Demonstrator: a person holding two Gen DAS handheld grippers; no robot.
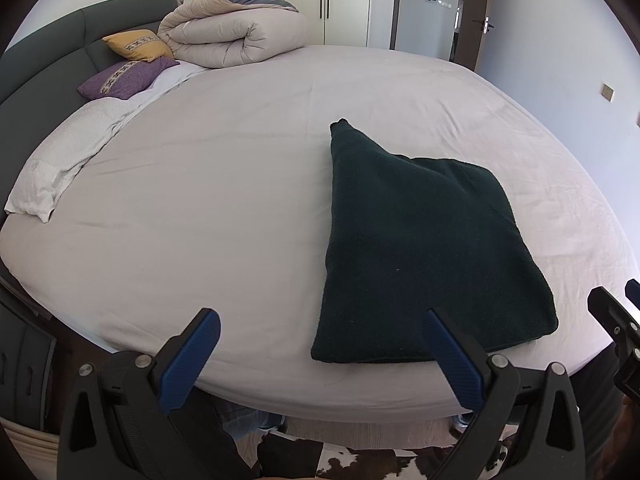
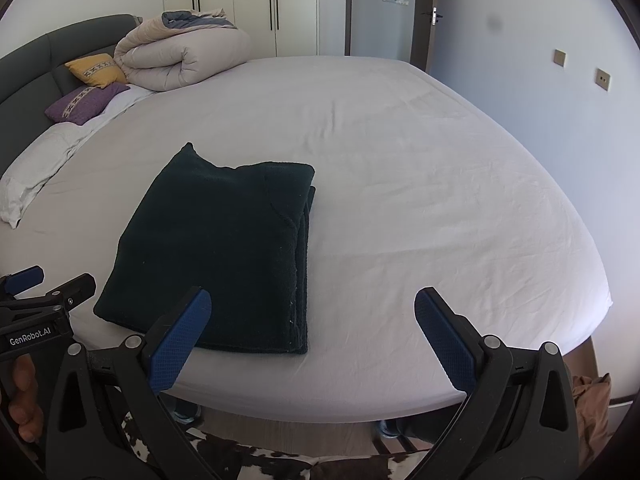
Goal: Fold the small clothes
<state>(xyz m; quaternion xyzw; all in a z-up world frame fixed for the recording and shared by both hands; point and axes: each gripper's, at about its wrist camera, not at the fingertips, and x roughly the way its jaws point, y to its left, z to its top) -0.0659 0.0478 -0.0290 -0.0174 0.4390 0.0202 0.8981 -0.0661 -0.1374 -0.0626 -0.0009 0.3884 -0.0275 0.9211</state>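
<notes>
A dark green knitted garment [image 1: 424,248] lies folded in a flat stack on the white bed sheet [image 1: 224,200] near the front edge; it also shows in the right wrist view [image 2: 216,248]. My left gripper [image 1: 322,322] is open and empty, held above the bed's front edge, its right finger over the garment's near left corner. My right gripper [image 2: 312,304] is open and empty, just in front of the garment's near right corner. The left gripper also shows in the right wrist view [image 2: 48,280]. The right gripper shows at the edge of the left wrist view [image 1: 616,300].
A rolled beige duvet [image 1: 236,28], a yellow cushion [image 1: 136,45] and a purple cushion [image 1: 124,78] sit at the far left by the dark headboard [image 1: 44,72]. A white pillow [image 1: 60,160] lies on the left. A cowhide rug [image 2: 256,460] is on the floor below.
</notes>
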